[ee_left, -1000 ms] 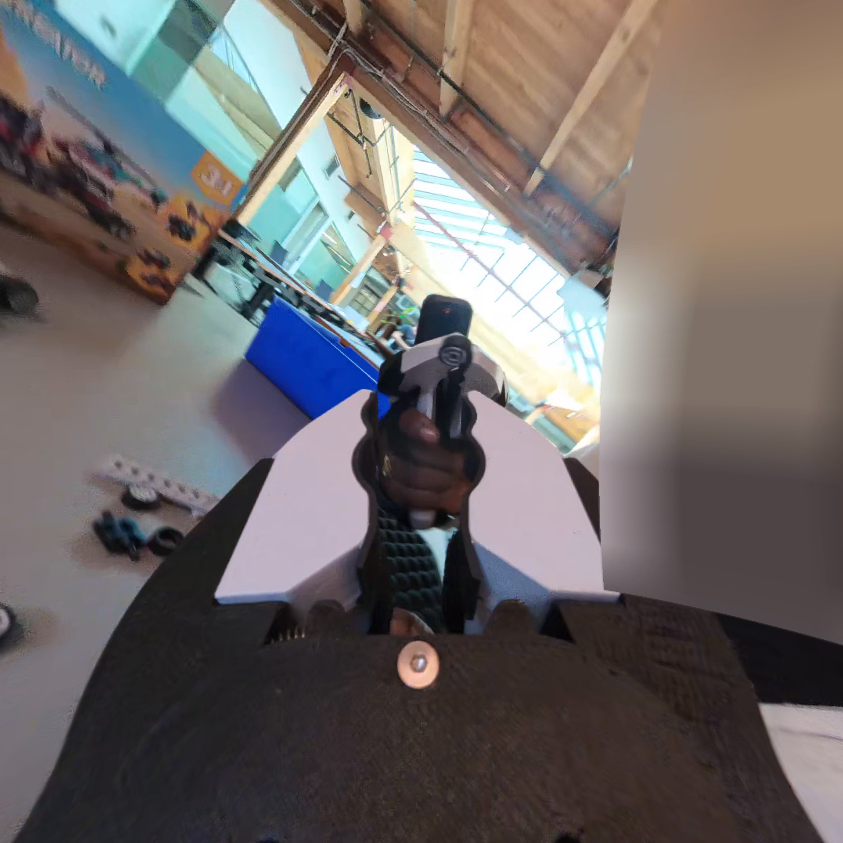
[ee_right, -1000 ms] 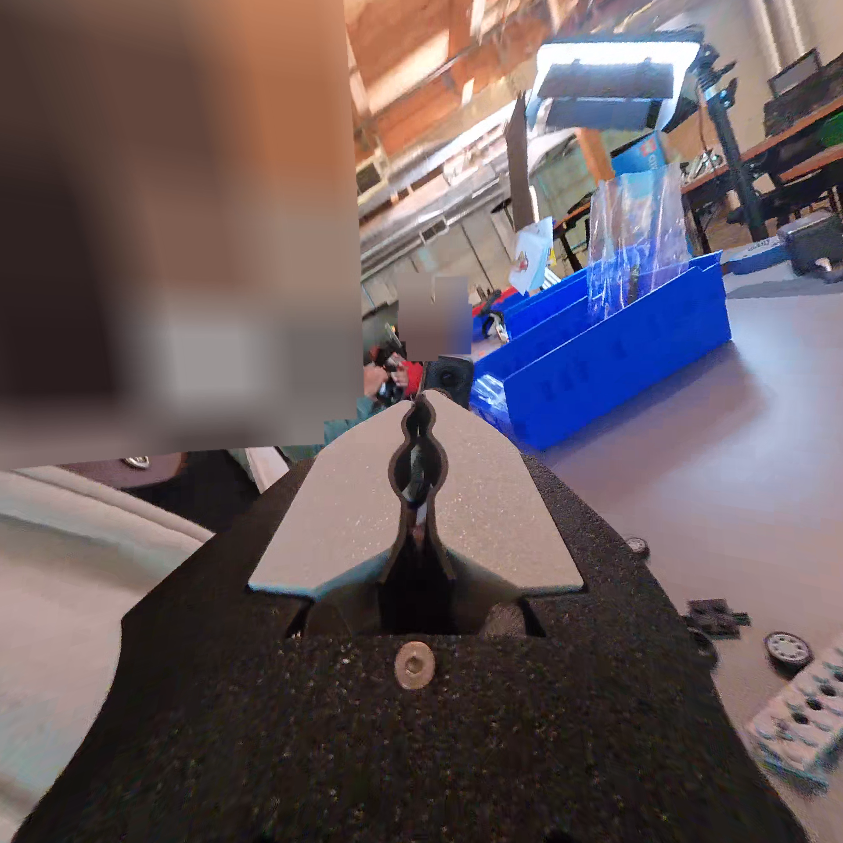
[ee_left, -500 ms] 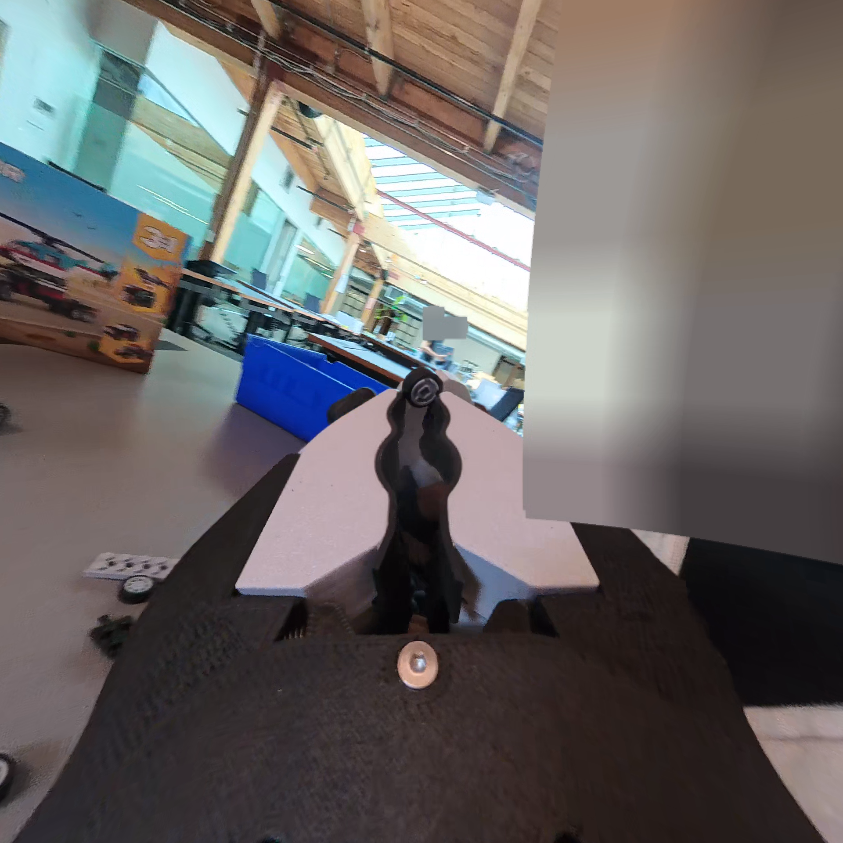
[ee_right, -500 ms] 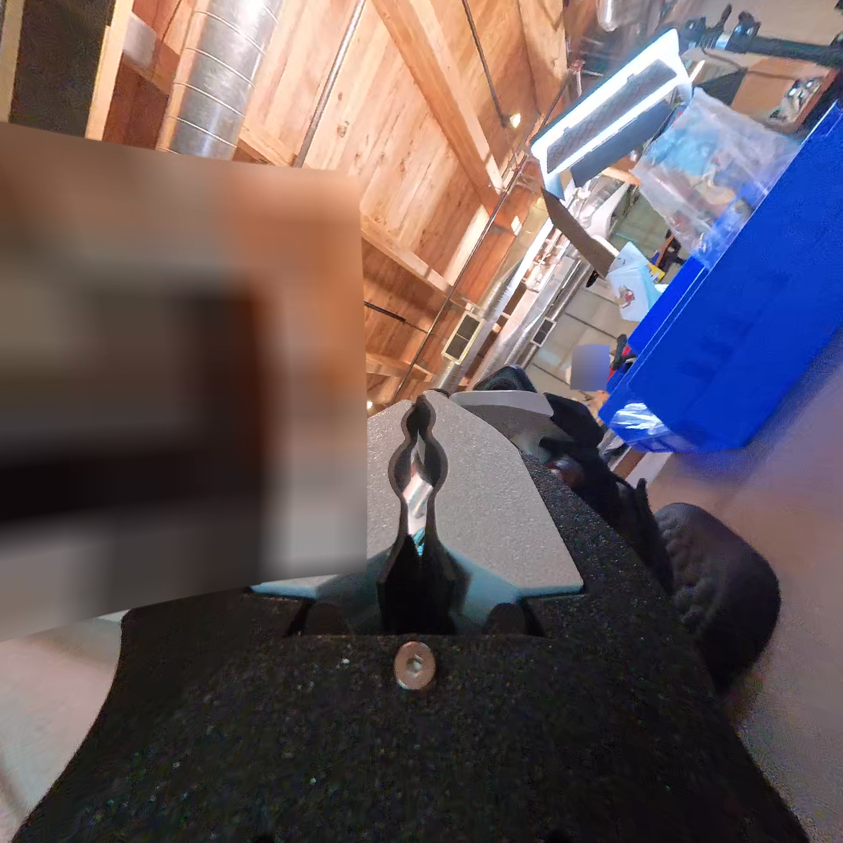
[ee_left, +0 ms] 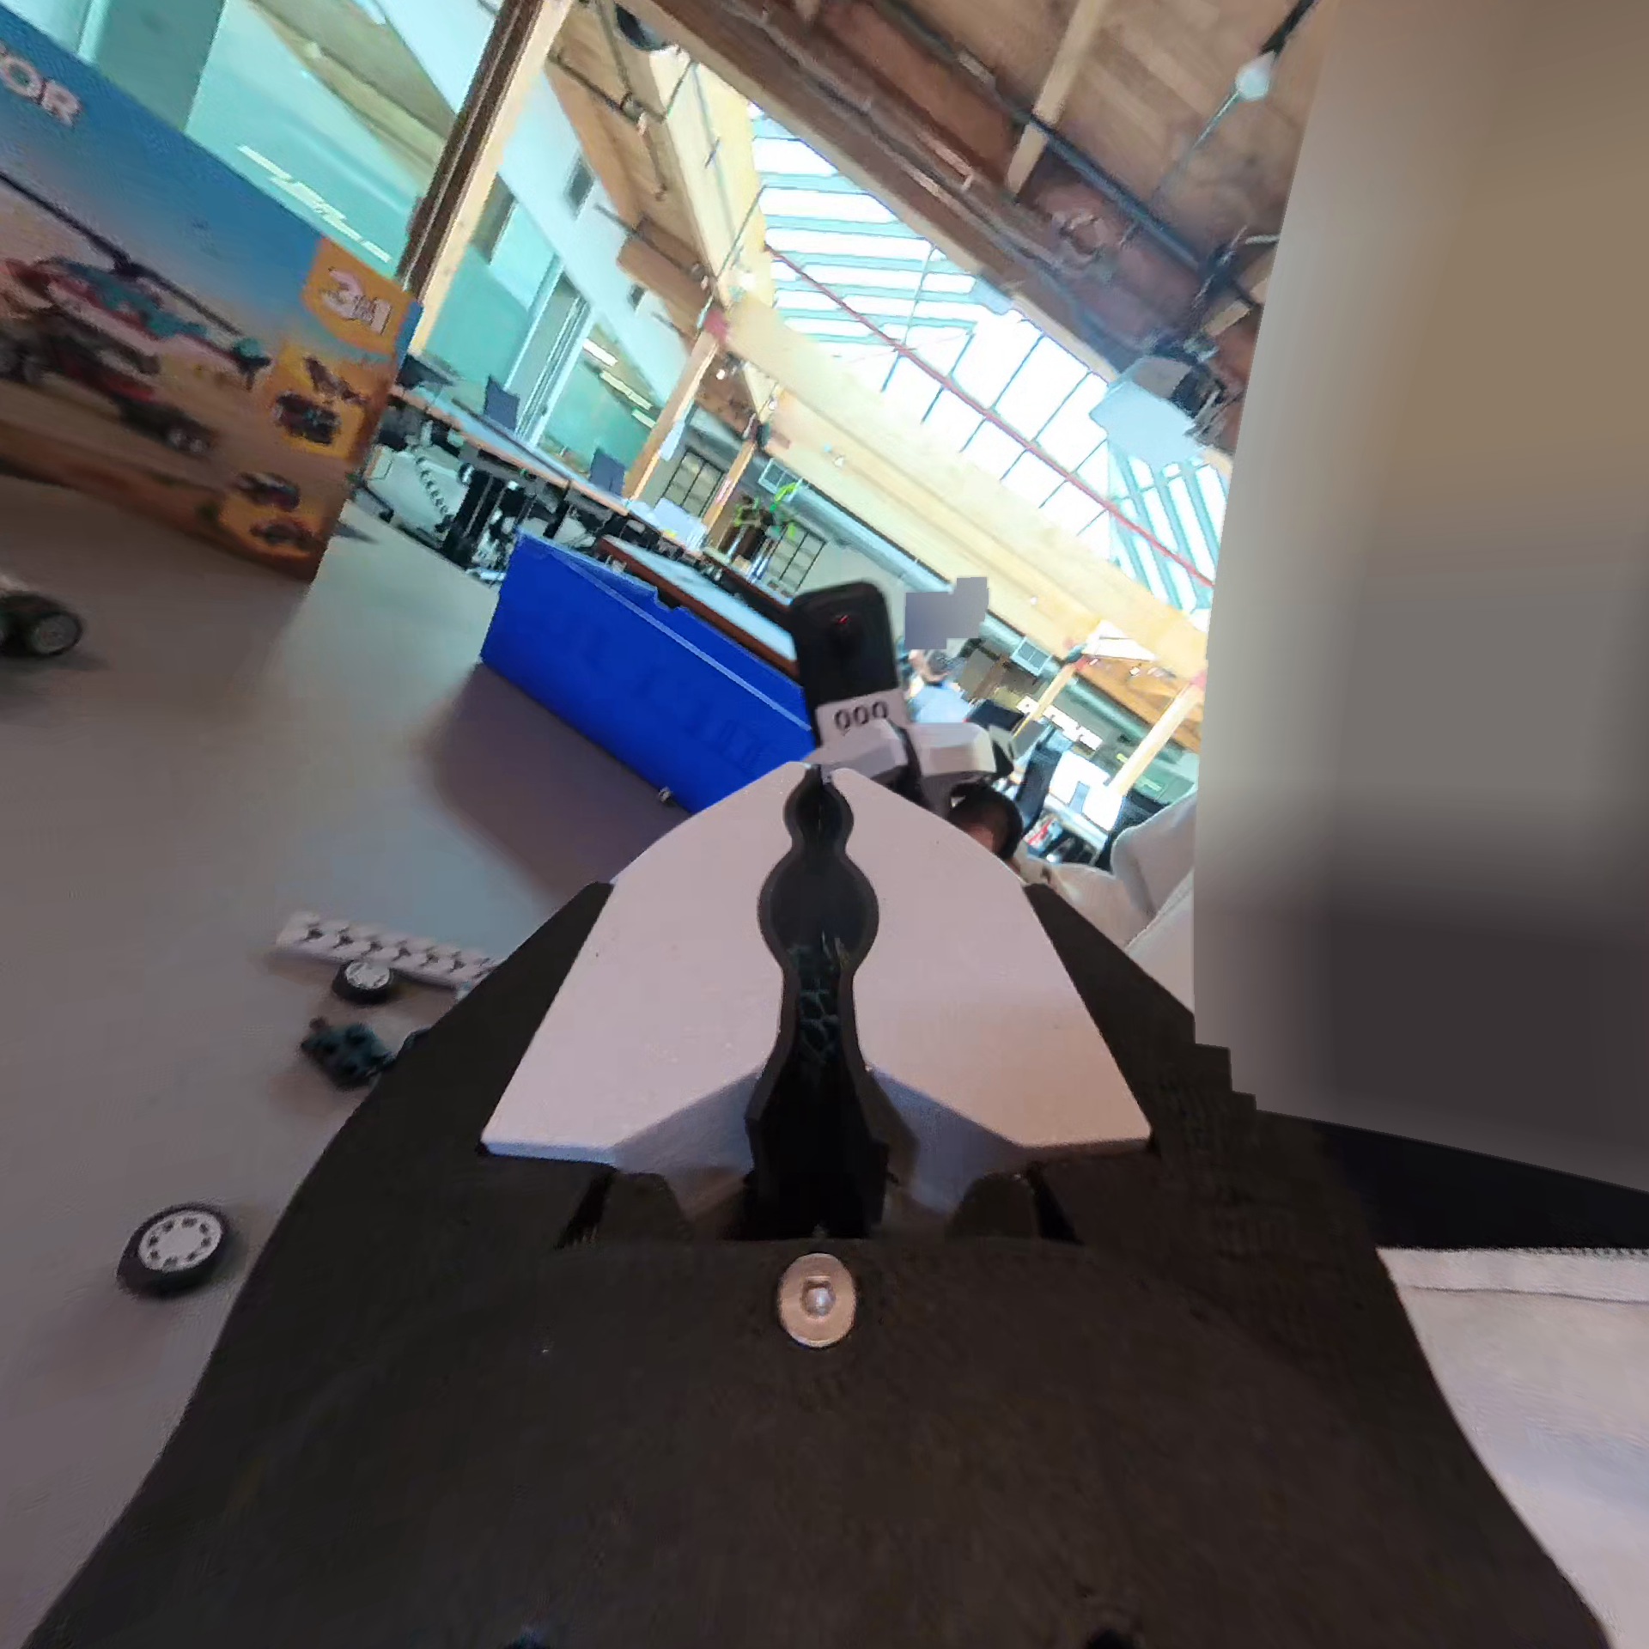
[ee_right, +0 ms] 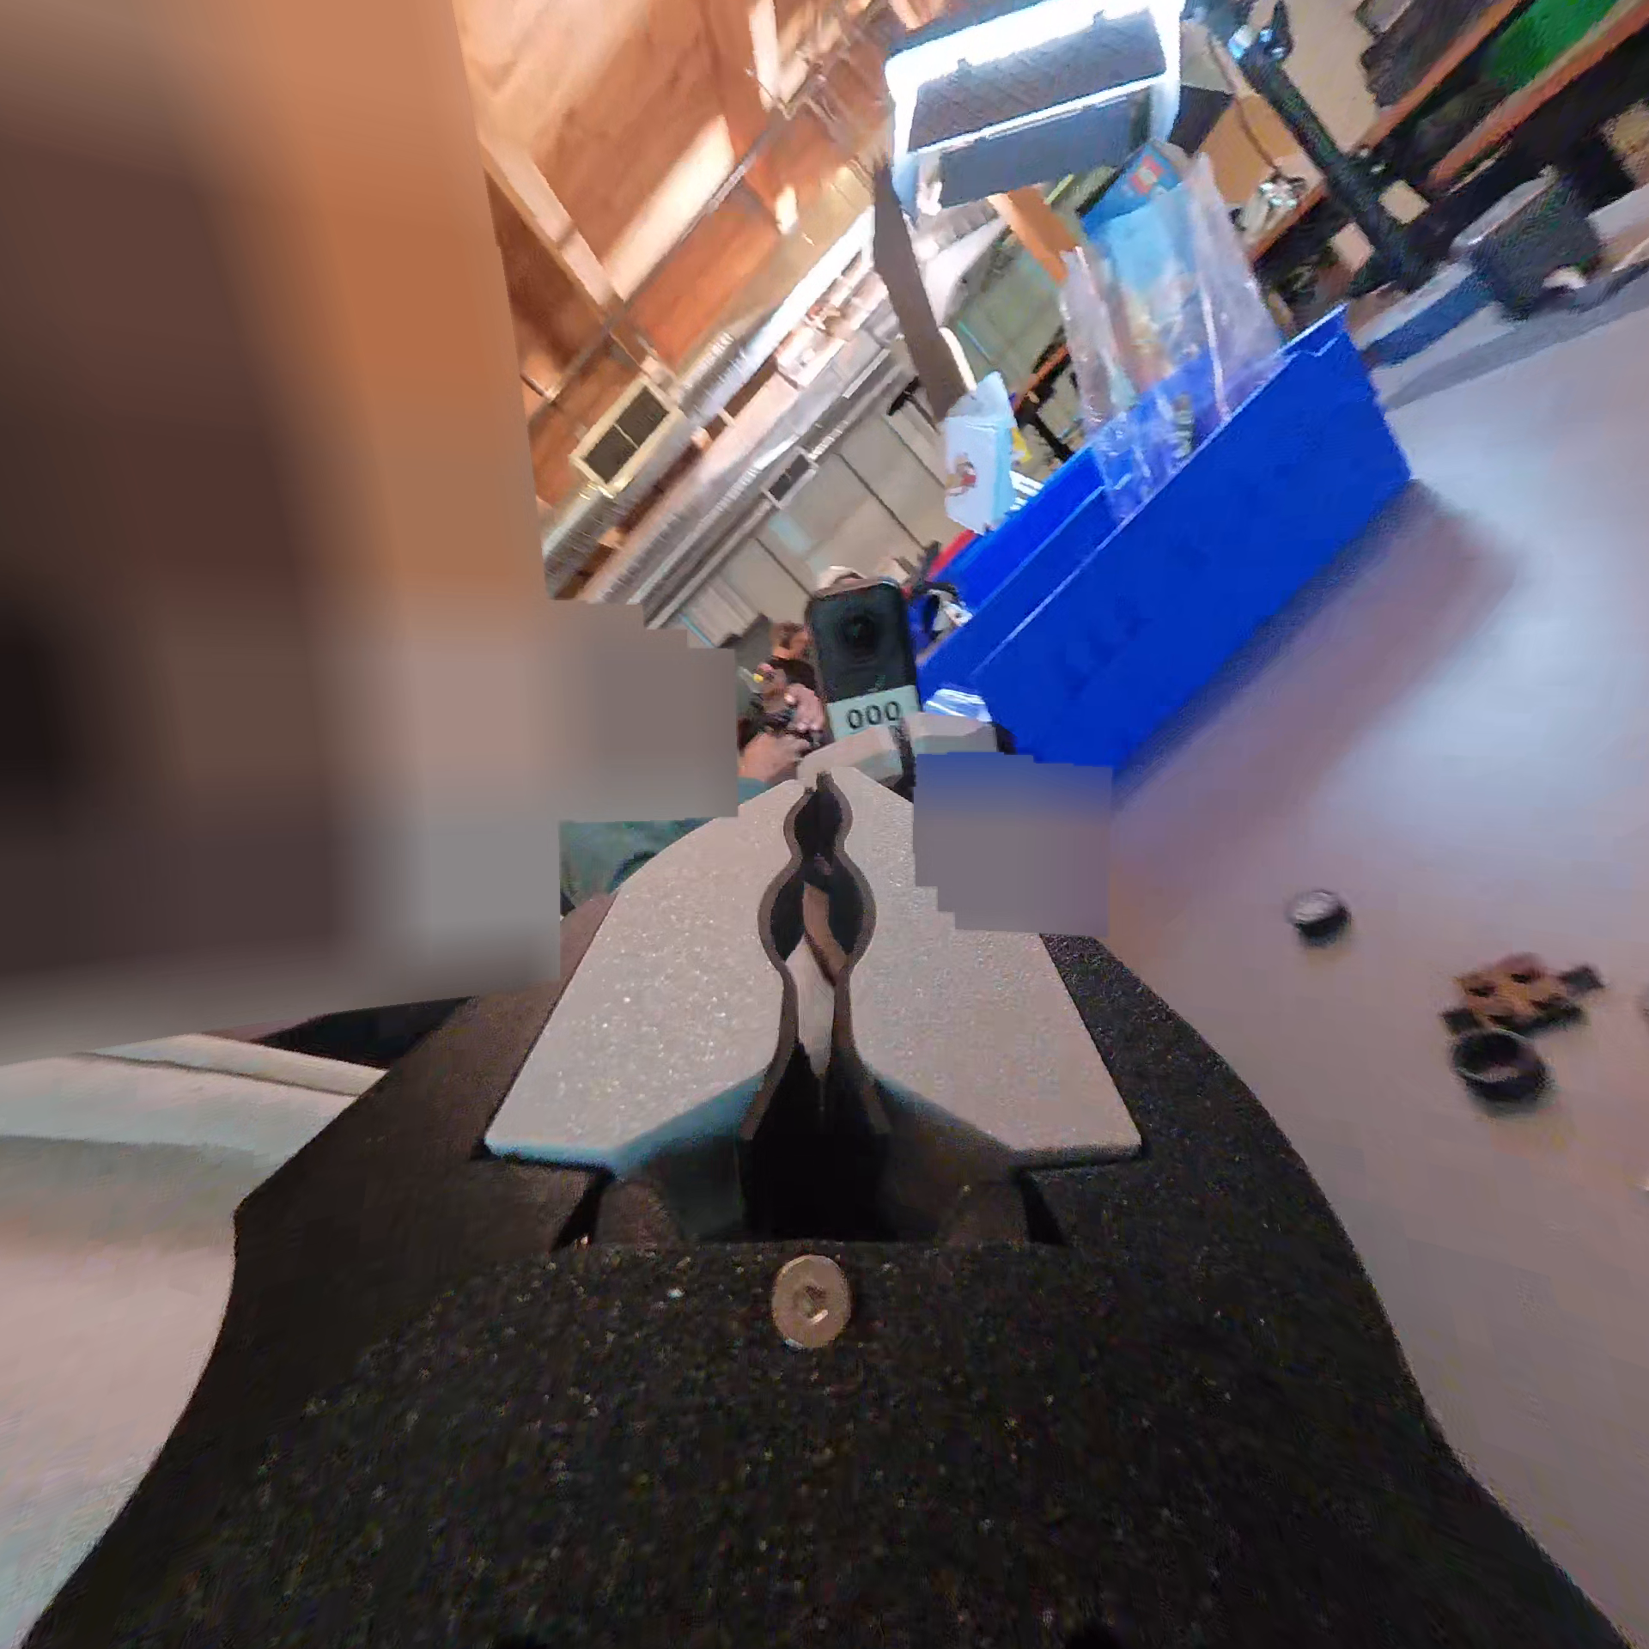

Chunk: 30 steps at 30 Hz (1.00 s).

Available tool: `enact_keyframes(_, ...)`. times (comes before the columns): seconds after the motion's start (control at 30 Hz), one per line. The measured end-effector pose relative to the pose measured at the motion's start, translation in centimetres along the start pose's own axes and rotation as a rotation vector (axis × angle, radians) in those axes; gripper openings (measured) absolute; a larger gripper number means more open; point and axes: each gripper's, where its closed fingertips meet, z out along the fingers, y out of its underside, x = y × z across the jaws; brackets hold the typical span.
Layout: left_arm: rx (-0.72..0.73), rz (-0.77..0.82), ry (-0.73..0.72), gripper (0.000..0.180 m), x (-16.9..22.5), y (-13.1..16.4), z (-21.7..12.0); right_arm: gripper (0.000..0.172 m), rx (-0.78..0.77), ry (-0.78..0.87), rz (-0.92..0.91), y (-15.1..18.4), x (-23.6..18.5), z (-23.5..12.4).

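Your left gripper (ee_left: 817, 778) had its jaws pressed together at the tips with nothing between them, raised off the grey surface (ee_left: 223, 803) and tilted upward. Your right gripper (ee_right: 823, 778) was likewise closed tip to tip on nothing. The two pointed at each other: each view showed the other gripper just beyond its own tips, a black camera (ee_left: 843, 647) standing on a pale grey mount.

Nearest your left gripper, to its left on the surface, lay a black wheel with a white hub (ee_left: 174, 1247), then a dark small piece (ee_left: 343, 1055), then a white studded plate (ee_left: 384, 948) with a second wheel (ee_left: 364, 980) touching it. Near your right gripper, to its right, lay a black tyre ring (ee_right: 1499, 1060), a flat dark piece (ee_right: 1517, 990) just beyond it, and a small black round part (ee_right: 1317, 910) farther on.

Farther off stood a blue bin (ee_left: 625, 678); its contents were hidden from the left view. From the right view, blue bins (ee_right: 1187, 571) held a clear plastic bag (ee_right: 1169, 330) standing upright. A printed toy box (ee_left: 178, 393) stood at the far left.
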Motion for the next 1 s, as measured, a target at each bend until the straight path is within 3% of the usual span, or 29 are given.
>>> enact_keyframes(0.03, -0.02, -0.003, -0.025, 0.0, -0.3, 0.3, -0.1, 0.0, -0.03, 0.037, -0.038, 0.2, 0.5, -0.1)
enact_keyframes(0.1, -0.058, 0.014, -0.112, 0.0, -1.4, 0.7, -0.5, 0.004, -0.178, 0.113, -0.144, 1.3, 1.4, -0.6)
enact_keyframes(0.23, -0.106, 0.208, -0.303, 0.009, -2.1, -0.8, -3.4, 0.032, -0.645, 0.312, -0.46, 4.4, 4.0, -3.1)
enact_keyframes(0.3, -0.079, 0.276, -0.381, 0.015, -1.9, -1.9, -5.4, 0.037, -0.745, 0.354, -0.594, 5.0, 4.9, -3.5)
enact_keyframes(0.57, -0.023, 0.368, -0.652, 0.028, -1.7, -3.6, -11.9, 0.029, -0.958, 0.216, -0.832, 8.0, 7.6, 0.6)
enact_keyframes(0.67, 0.0, 0.357, -0.677, 0.028, -1.8, -3.6, -12.8, 0.026, -0.998, 0.148, -0.893, 8.4, 8.8, 3.5)
enact_keyframes(0.8, 0.026, 0.33, -0.668, 0.028, -2.0, -3.1, -13.1, 0.025, -1.036, 0.069, -0.785, 9.8, 10.5, 6.7)
enact_keyframes(1.0, 0.034, 0.306, -0.654, 0.027, -2.2, -2.6, -13.5, 0.026, -1.132, 0.027, -0.783, 11.9, 12.5, 7.9)
